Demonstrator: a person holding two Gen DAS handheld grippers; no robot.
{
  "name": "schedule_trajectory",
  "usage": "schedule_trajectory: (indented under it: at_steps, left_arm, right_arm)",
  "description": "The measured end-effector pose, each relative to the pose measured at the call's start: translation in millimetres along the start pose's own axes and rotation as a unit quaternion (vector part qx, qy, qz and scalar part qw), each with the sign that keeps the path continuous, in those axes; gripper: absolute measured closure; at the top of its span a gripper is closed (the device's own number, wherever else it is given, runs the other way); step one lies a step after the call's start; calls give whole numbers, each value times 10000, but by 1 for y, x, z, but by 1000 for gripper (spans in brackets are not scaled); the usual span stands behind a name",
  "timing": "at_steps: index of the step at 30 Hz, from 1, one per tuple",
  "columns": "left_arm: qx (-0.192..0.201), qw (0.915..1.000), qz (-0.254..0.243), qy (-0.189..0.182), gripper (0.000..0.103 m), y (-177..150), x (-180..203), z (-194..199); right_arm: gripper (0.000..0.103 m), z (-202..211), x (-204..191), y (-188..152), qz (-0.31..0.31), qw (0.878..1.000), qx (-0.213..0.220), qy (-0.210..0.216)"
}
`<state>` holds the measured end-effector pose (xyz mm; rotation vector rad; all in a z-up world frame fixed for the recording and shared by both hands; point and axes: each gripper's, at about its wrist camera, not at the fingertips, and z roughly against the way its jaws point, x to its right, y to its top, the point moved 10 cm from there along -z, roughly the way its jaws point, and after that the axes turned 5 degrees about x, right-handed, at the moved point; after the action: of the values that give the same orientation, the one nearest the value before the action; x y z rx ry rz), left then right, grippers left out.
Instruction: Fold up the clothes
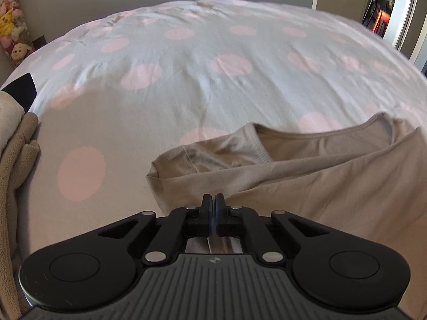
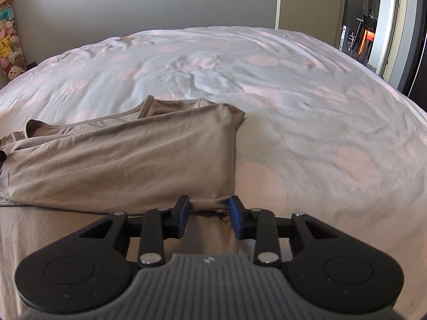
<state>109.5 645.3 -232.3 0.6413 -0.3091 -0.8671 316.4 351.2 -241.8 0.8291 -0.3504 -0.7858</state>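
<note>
A beige long-sleeved shirt (image 1: 320, 181) lies partly folded on the bed, neckline away from me and a sleeve laid across its body. My left gripper (image 1: 213, 200) is shut at the shirt's near left edge, with a thin strip of fabric showing between its pads. In the right wrist view the same shirt (image 2: 120, 160) stretches to the left. My right gripper (image 2: 209, 209) is open, and its blue-padded fingers (image 2: 236, 210) straddle the shirt's near right corner, where the cloth bunches between them.
The bed cover (image 2: 307, 122) is pale with pink dots and wrinkled. A beige fleece pile (image 1: 16, 160) and a dark item (image 1: 21, 90) lie at the left edge. Plush toys (image 1: 10, 26) hang on the far left wall. A doorway (image 2: 368, 32) opens at the far right.
</note>
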Motion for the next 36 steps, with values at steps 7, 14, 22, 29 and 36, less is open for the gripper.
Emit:
schedule_trajectory:
  at_steps: [7,14,22,29,36]
  left_arm:
    - [-11,9996,-61,272,103,2,-16,12]
    - [-70,9989,245,400,100,-8,-20,-4]
    - [166,9986,472,168,79,-18,-20,39]
    - [-113,9991,384,-116,72,-51,-5,37]
    - [14,9980,578,-246,100,-51,-3,46]
  right_arm:
    - [65,3,0,0,-29,10000,6,37]
    - [65,8,8,5,-212,9997,89,19]
    - [67,7,17,8,-527,9985,144,1]
    - [82,2,21,1,-703,9975,-32,42]
    - [96,-2,26,-4,-884,9959,-177,42]
